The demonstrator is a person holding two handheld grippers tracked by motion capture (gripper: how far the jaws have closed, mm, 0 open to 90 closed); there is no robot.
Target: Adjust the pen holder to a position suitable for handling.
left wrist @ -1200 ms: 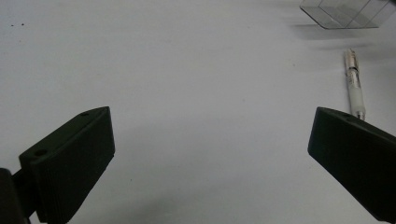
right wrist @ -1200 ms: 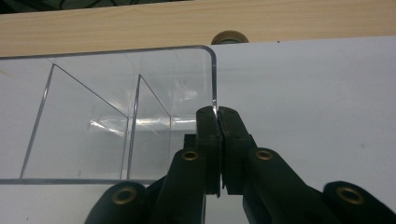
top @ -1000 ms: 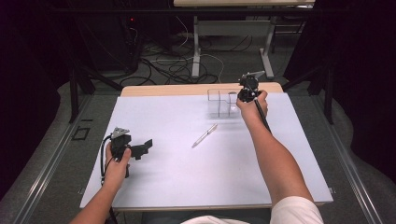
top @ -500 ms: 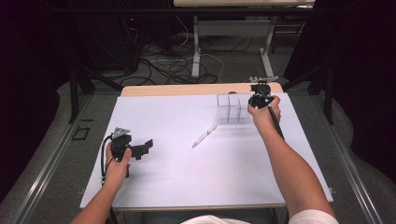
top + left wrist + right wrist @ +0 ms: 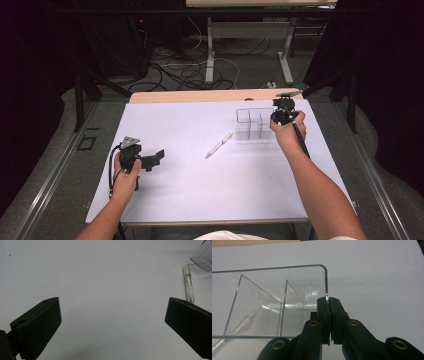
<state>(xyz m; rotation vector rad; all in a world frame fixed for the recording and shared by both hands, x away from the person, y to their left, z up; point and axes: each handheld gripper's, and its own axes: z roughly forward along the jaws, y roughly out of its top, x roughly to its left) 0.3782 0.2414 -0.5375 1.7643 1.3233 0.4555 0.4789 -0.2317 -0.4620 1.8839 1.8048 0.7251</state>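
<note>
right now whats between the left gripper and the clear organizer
The pen lies between them on the white table, apart from both the left gripper and the clear organizer; the high view shows it.

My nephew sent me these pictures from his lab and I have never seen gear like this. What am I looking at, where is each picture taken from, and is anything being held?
A person sits at a white table and holds a hand-held pincer tool, called a gripper, in each hand. The high view looks down from above the person's side of the table. The other two pictures come from small cameras that ride on the grippers and look along their black jaws.

On the table lie a white pen and a clear plastic organizer divided into compartments.

The left gripper rests low over bare table with its jaws wide apart, holding nothing; the pen lies just beyond it. The right gripper has its jaws closed on the organizer's thin right-hand wall, by a rounded corner, so it is gripping the box.
</note>
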